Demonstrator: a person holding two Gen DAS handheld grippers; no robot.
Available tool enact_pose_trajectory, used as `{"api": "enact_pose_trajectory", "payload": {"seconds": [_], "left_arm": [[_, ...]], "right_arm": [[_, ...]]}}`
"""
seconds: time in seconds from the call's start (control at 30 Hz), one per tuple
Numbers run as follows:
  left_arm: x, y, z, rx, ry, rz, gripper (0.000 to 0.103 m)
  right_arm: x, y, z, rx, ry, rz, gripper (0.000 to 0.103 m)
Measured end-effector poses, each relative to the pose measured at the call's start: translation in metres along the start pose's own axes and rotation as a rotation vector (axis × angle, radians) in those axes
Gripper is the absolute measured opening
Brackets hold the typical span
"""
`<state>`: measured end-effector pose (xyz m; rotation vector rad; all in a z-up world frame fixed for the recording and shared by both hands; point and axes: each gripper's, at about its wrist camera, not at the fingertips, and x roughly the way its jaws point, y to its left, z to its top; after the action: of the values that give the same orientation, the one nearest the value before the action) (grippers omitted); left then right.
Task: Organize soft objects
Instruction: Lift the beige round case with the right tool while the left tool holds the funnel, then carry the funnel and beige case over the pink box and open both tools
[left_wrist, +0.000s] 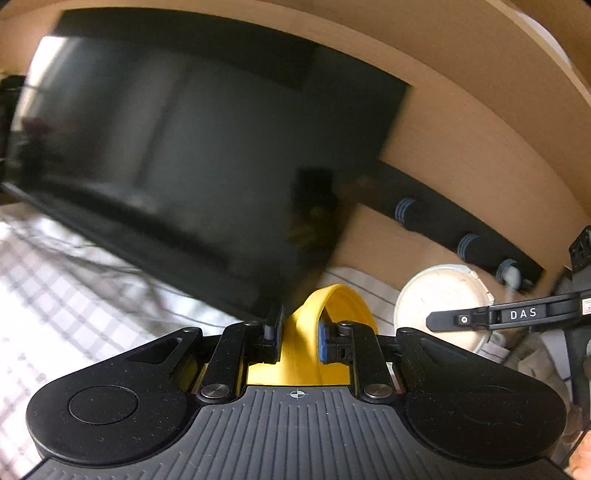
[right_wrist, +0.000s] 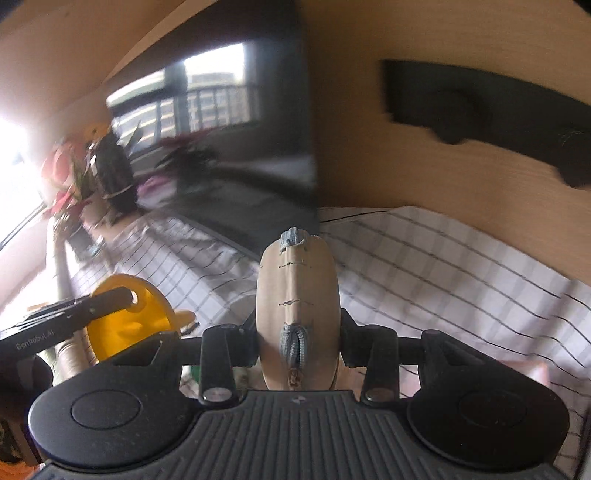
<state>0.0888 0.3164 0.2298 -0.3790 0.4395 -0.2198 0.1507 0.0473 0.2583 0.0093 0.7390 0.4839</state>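
Observation:
My left gripper (left_wrist: 297, 325) is shut on a soft yellow rubbery piece (left_wrist: 332, 306), whose loop sticks out past the blue pads. In the right wrist view the same yellow piece (right_wrist: 125, 325) looks like a floppy cup, hanging from one left finger (right_wrist: 107, 299) at the lower left. My right gripper (right_wrist: 298, 332) is shut on a beige zip pouch (right_wrist: 295, 280) that stands edge-on, grey zipper toward the camera. In the left wrist view the pouch (left_wrist: 439, 295) shows as a cream round face, with a right finger (left_wrist: 461, 319) across it. Both objects hang in the air above the checked cloth (right_wrist: 443, 266).
A large black screen (left_wrist: 184, 147) stands close ahead against a wooden wall (left_wrist: 461, 147). A black wall rack with pegs (left_wrist: 461, 236) is fixed on the right. At the far left are potted plants (right_wrist: 70, 192) and a dark vase (right_wrist: 114, 173).

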Motion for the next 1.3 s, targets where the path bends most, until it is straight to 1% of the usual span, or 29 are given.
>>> {"api": "enact_pose_trajectory", "payload": {"seconds": [0.13, 0.23, 0.33, 0.47, 0.57, 0.63, 0.7, 0.77, 0.83, 0.87, 0.9, 0.93, 0.97, 1.0, 1.03, 1.1, 1.17, 1.2, 1.23, 1.3], "left_arm": [[0.029, -0.049, -0.007, 0.038, 0.059, -0.079, 0.020], [0.058, -0.084, -0.014, 0.066, 0.106, -0.143, 0.020], [0.089, -0.123, -0.024, 0.078, 0.161, -0.209, 0.020], [0.130, -0.166, -0.045, 0.096, 0.241, -0.277, 0.020], [0.156, -0.188, -0.066, 0.112, 0.303, -0.306, 0.020], [0.173, -0.201, -0.080, 0.131, 0.337, -0.309, 0.020], [0.193, -0.212, -0.091, 0.149, 0.347, -0.316, 0.020], [0.208, -0.219, -0.101, 0.155, 0.318, -0.338, 0.021], [0.227, -0.222, -0.120, 0.186, 0.291, -0.340, 0.023], [0.235, -0.222, -0.131, 0.205, 0.310, -0.335, 0.023], [0.245, -0.221, -0.140, 0.219, 0.363, -0.318, 0.023], [0.256, -0.221, -0.152, 0.236, 0.439, -0.293, 0.024], [0.263, -0.221, -0.163, 0.256, 0.498, -0.303, 0.028], [0.264, -0.222, -0.170, 0.271, 0.515, -0.330, 0.030], [0.262, -0.226, -0.175, 0.304, 0.516, -0.338, 0.035], [0.252, -0.236, -0.183, 0.423, 0.490, -0.315, 0.035], [0.244, -0.241, -0.187, 0.510, 0.473, -0.296, 0.033], [0.241, -0.241, -0.187, 0.531, 0.473, -0.283, 0.033], [0.238, -0.239, -0.187, 0.535, 0.477, -0.273, 0.033], [0.233, -0.235, -0.185, 0.522, 0.487, -0.258, 0.033]], "right_arm": [[-0.031, -0.045, -0.016, 0.058, -0.045, -0.069, 0.040], [-0.053, -0.084, -0.029, 0.117, -0.074, -0.110, 0.040], [-0.071, -0.120, -0.042, 0.171, -0.109, -0.181, 0.040], [-0.087, -0.161, -0.062, 0.231, -0.164, -0.276, 0.040], [-0.092, -0.186, -0.077, 0.283, -0.186, -0.295, 0.040], [-0.085, -0.200, -0.080, 0.327, -0.185, -0.290, 0.040], [-0.075, -0.213, -0.083, 0.369, -0.180, -0.278, 0.040], [-0.062, -0.222, -0.085, 0.394, -0.179, -0.270, 0.040], [-0.048, -0.227, -0.088, 0.392, -0.183, -0.311, 0.040], [-0.041, -0.229, -0.091, 0.391, -0.181, -0.325, 0.040], [-0.034, -0.233, -0.093, 0.397, -0.175, -0.333, 0.040], [-0.028, -0.235, -0.096, 0.401, -0.168, -0.337, 0.040], [-0.023, -0.237, -0.098, 0.399, -0.162, -0.342, 0.040], [-0.019, -0.238, -0.101, 0.390, -0.156, -0.354, 0.040], [-0.015, -0.239, -0.103, 0.382, -0.149, -0.370, 0.040], [-0.007, -0.243, -0.105, 0.365, -0.138, -0.390, 0.040], [-0.002, -0.247, -0.108, 0.349, -0.134, -0.429, 0.040], [0.001, -0.250, -0.109, 0.353, -0.125, -0.437, 0.040], [0.006, -0.255, -0.110, 0.363, -0.103, -0.425, 0.040], [0.016, -0.257, -0.111, 0.358, -0.065, -0.411, 0.040]]}}
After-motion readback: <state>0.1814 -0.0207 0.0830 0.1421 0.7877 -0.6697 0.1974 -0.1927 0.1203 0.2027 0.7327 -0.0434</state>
